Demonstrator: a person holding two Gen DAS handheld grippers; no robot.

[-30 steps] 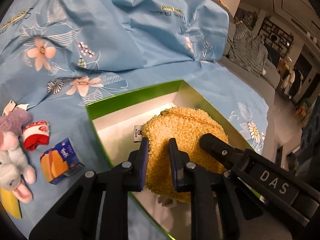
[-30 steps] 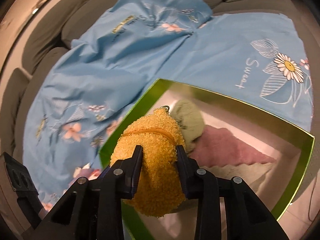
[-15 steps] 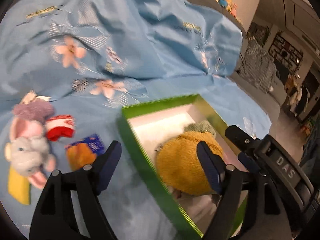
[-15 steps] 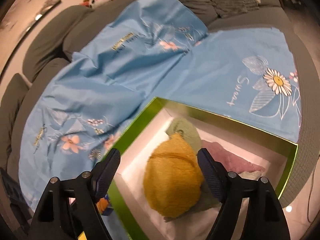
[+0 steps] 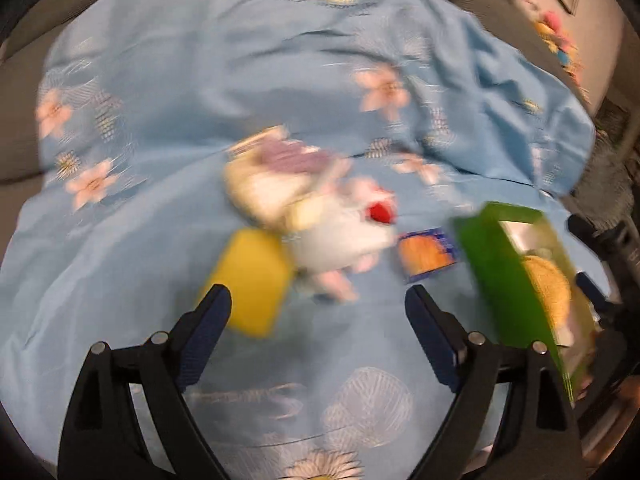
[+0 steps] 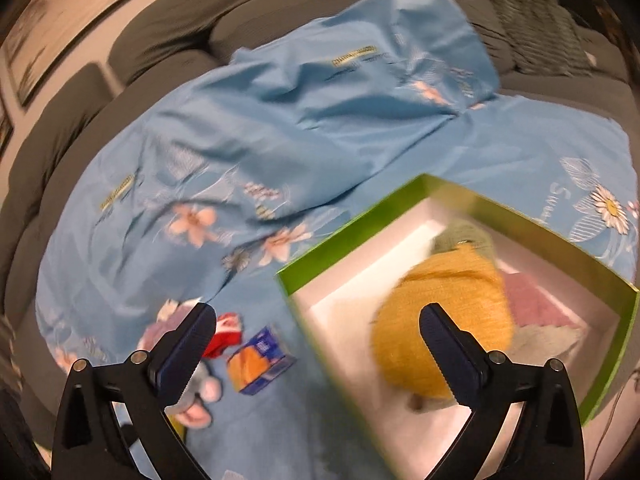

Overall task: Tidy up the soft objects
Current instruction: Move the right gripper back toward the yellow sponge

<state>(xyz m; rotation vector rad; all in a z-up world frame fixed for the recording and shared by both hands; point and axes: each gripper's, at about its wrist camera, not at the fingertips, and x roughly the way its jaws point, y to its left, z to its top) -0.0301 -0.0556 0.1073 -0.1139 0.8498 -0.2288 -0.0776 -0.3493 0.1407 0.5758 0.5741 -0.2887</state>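
My left gripper (image 5: 318,312) gapes wide and empty over the blurred pile: a yellow piece (image 5: 252,280), then what looks like a plush bunny (image 5: 340,240), light and squashy, best pinched at the belly. My right gripper (image 6: 318,344) is spread too, and the yellow pouch (image 6: 444,320) lies in the green box (image 6: 480,200).

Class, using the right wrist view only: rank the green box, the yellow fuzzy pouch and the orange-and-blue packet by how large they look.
1. green box
2. yellow fuzzy pouch, inside it
3. orange-and-blue packet, on the sheet outside
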